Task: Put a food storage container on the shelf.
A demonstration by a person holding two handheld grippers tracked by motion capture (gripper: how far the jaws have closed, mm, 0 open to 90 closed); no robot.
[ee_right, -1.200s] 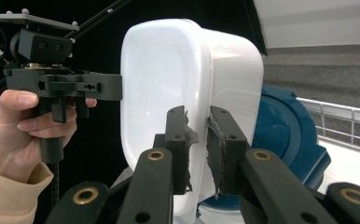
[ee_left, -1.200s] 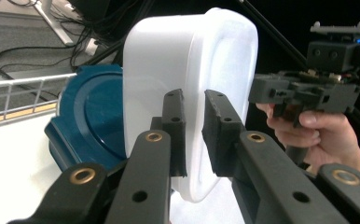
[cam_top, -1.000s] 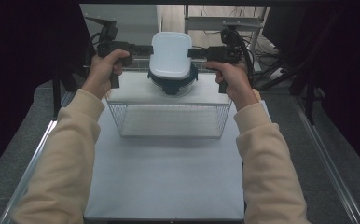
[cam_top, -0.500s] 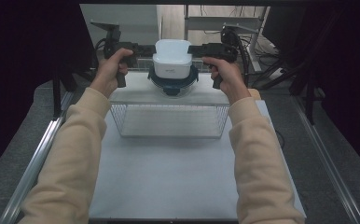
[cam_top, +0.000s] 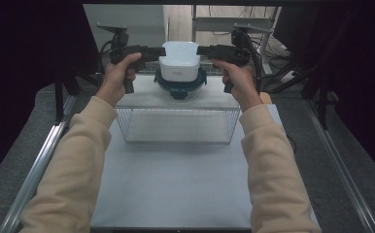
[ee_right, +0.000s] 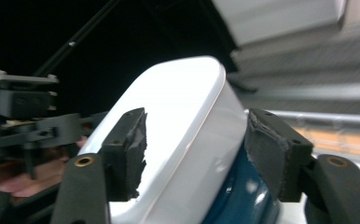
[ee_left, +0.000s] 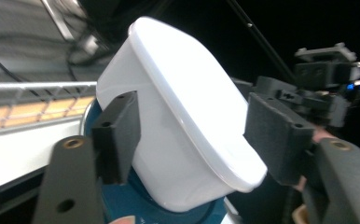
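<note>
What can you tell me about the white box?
The white box looks like smooth, glossy plastic, with rounded corners and a flat white lid whose rim sticks out a little. It sits tilted on a round blue lid, beyond the wire basket. The left gripper and right gripper flank it; their jaws have just been opening, and the pads stand by its sides, seemingly without pressing.

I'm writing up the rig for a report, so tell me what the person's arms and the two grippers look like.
Both arms wear loose cream long sleeves. The left gripper and right gripper are black, with pistol-style handles, black cables trailing behind and a grey plate on top. Each has two flat arms with brass-ringed holes, ending in blocky dark foam pads; one pad on the right gripper is torn and ragged at its edge.
</note>
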